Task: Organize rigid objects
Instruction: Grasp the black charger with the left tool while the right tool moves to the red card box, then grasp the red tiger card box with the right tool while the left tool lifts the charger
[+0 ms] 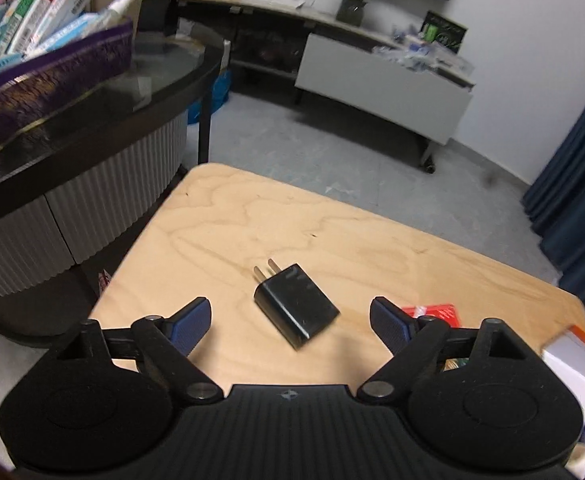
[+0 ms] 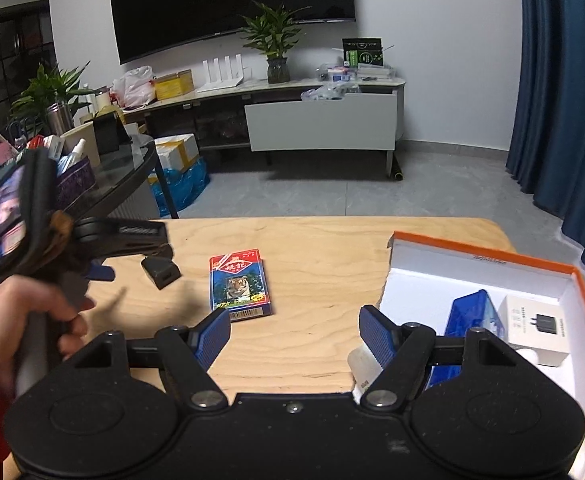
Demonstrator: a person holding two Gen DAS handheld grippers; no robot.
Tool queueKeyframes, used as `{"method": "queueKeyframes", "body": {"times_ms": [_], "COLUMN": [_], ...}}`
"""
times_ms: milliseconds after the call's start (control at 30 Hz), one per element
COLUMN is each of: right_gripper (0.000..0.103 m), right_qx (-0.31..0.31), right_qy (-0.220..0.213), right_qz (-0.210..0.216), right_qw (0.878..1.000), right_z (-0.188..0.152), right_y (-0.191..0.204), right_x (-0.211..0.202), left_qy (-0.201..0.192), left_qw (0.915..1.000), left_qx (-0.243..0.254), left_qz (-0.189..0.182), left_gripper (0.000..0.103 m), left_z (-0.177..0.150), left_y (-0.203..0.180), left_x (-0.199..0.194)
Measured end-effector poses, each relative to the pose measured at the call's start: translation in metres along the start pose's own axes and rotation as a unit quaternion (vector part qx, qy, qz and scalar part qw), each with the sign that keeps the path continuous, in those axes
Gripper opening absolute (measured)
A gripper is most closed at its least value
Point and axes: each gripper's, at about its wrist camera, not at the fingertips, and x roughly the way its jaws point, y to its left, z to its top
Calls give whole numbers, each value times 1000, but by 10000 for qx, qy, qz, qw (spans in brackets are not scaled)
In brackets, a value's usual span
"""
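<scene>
A black plug charger (image 1: 296, 306) lies flat on the wooden table (image 1: 232, 220), prongs pointing away. My left gripper (image 1: 290, 320) is open, its blue pads either side of the charger, just above it; the right wrist view shows it (image 2: 132, 254) over the charger (image 2: 161, 272). A red and blue card pack with a tiger picture (image 2: 239, 285) lies mid-table; it also shows in the left wrist view (image 1: 436, 314). My right gripper (image 2: 294, 338) is open and empty, near the front edge, beside an orange-rimmed white box (image 2: 488, 258).
The box holds a blue item (image 2: 472, 320) and a white charger carton (image 2: 538, 330). A dark round table (image 1: 92, 120) with a purple basket of boxes (image 1: 44, 76) stands left. TV cabinet (image 2: 320, 120) and blue curtain (image 2: 564, 80) stand behind.
</scene>
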Motion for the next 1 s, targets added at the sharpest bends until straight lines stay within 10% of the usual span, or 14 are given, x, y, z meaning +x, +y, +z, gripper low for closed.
{"method": "queueKeyframes", "body": {"times_ms": [433,1000], "right_gripper": [84,85], "right_qx": [86,-154], "right_qy": [90,485], "right_qz": [179,413], "right_qw": [9998,9979], "right_z": [0,18], "right_y": [4,37], "right_x": [28,109], "left_qy": [-421,-725], "left_qw": [9964,9899], "left_qx": [705,1160], "left_qz": [-217,-377], "left_gripper": [37,42], "left_z": [-30,-28], "left_y": [26,20], "left_x": [-7,2]}}
